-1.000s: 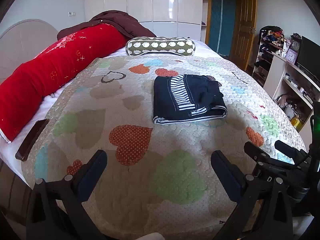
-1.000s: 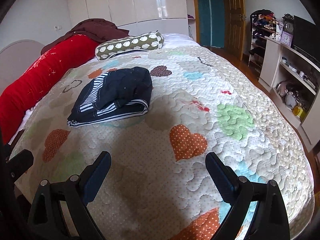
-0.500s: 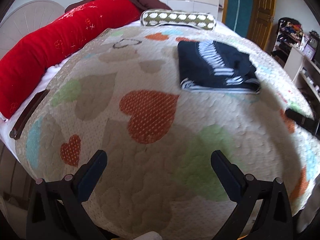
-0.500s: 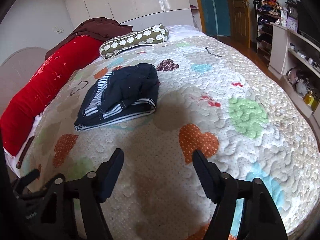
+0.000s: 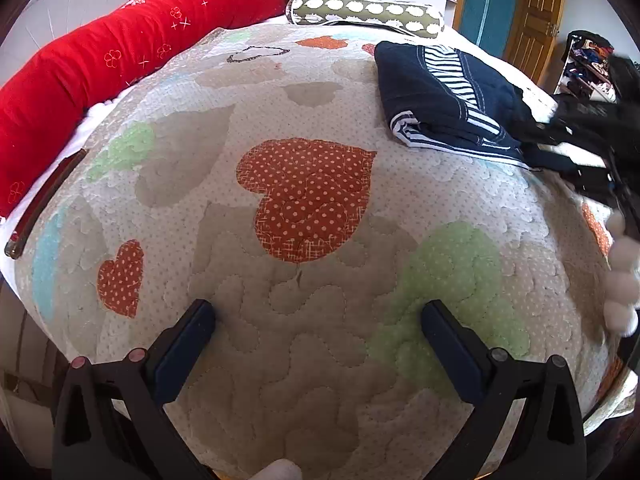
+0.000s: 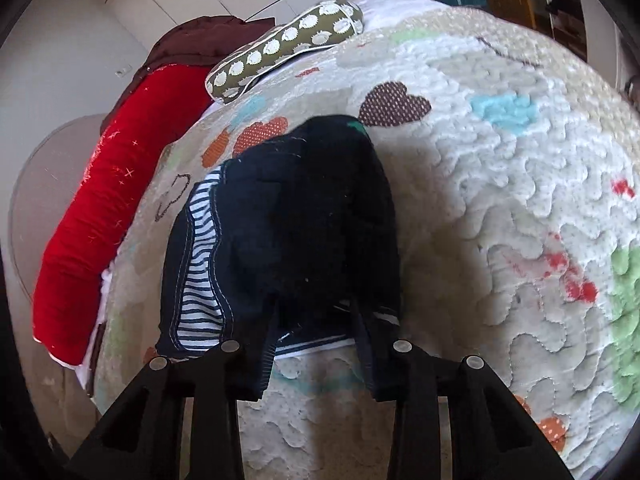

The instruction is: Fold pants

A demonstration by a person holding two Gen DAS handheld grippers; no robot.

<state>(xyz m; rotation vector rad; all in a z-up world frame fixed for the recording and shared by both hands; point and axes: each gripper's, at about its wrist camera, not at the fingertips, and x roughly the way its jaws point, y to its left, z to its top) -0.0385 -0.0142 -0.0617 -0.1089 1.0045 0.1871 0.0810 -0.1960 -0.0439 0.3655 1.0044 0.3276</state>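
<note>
While the folded pants (image 6: 280, 232) lie on the bed's quilt (image 6: 500, 220), the right tongs (image 6: 316, 344) straddle their near edge, not visibly clamped; press low before pinching every layer. Left tongs (image 5: 316, 344) hover wide apart, holding nothing.

Bed under cream quilted heart-patch bedspread (image 5: 312, 320) carrying everything. Folded navy pants with striped white lining (image 5: 448, 96) lying on quilt. Long red bolster (image 5: 100, 64) lying along far side, olive dotted cylinder pillow (image 5: 368, 12) resting by head end.
</note>
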